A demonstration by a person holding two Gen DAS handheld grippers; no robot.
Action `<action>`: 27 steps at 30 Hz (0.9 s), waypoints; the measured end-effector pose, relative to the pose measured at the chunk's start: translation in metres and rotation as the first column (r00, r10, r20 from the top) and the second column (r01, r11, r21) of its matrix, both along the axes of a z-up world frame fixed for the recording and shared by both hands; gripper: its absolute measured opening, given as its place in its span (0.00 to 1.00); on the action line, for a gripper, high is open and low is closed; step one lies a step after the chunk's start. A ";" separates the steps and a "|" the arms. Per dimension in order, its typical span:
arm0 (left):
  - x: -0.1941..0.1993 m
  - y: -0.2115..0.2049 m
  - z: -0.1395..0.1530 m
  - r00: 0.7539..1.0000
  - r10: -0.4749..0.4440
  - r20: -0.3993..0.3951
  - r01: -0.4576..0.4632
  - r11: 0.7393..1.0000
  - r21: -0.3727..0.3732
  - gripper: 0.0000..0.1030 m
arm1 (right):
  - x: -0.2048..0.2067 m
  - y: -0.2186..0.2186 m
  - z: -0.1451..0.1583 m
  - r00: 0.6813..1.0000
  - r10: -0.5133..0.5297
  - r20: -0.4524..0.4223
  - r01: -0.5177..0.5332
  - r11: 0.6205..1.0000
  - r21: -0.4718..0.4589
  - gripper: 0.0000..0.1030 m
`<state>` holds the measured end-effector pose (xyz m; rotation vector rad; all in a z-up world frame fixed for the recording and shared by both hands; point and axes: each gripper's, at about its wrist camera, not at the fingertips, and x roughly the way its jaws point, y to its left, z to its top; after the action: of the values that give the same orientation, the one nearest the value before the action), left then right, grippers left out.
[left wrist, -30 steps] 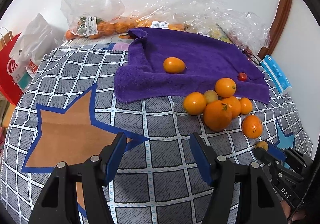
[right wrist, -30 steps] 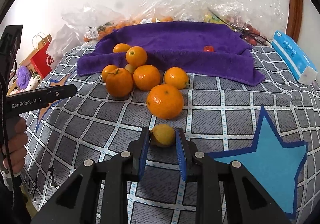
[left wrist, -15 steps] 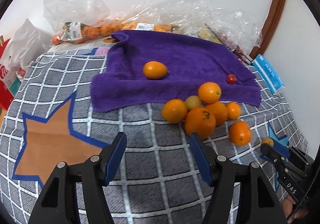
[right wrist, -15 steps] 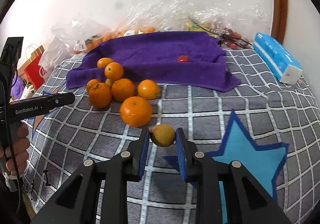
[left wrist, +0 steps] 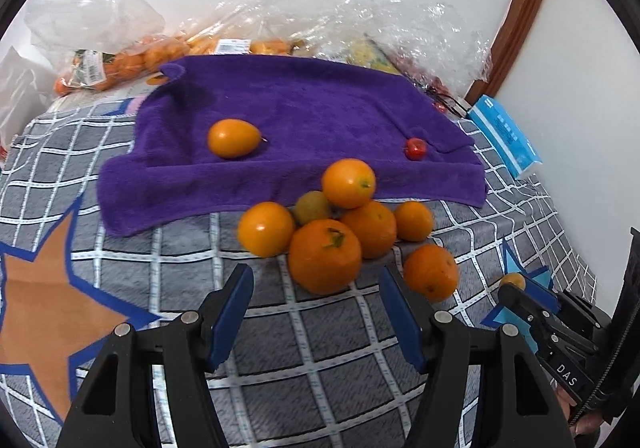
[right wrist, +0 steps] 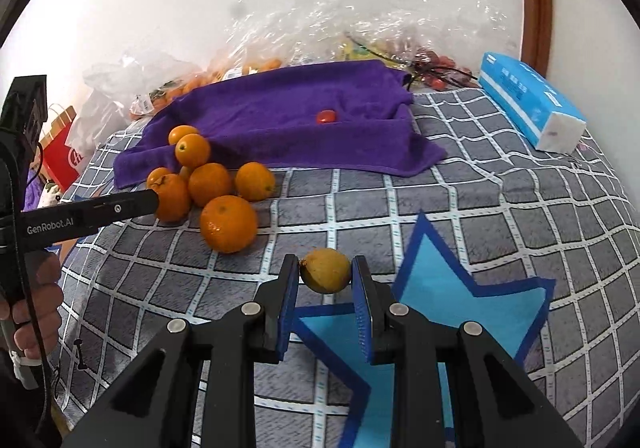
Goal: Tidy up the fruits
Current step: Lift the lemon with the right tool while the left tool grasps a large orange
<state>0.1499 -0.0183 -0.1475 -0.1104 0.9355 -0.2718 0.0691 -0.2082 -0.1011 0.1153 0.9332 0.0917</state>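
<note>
The right hand-held gripper (right wrist: 325,280) holds a small yellowish fruit (right wrist: 325,270) clamped between its blue pads, above the checked cloth (right wrist: 500,208) with its blue star. Ahead and to its left lies a pile of oranges (right wrist: 212,188) at the edge of a purple towel (right wrist: 280,116), which carries a small red tomato (right wrist: 326,116). The left hand-held gripper (left wrist: 316,312) stands wide, holding nothing, just before the large orange (left wrist: 324,256) of that pile.
</note>
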 end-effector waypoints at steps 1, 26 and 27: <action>0.001 -0.002 -0.001 1.000 -0.001 -0.004 0.001 1.000 0.001 0.62 | -0.001 -0.002 0.000 1.000 -0.003 0.002 0.003 1.000 -0.004 0.26; 0.006 0.002 -0.010 0.997 0.044 -0.065 -0.048 0.997 -0.062 0.39 | -0.008 -0.006 0.012 0.999 -0.031 0.018 0.031 0.999 -0.041 0.26; 0.004 0.004 -0.008 0.997 0.046 -0.061 -0.050 0.997 -0.065 0.39 | -0.008 -0.004 0.013 0.999 -0.031 0.018 0.032 0.999 -0.043 0.26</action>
<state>0.1540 -0.0145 -0.1559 -0.2028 0.9820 -0.2557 0.0613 -0.2126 -0.0884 0.0888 0.9152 0.0428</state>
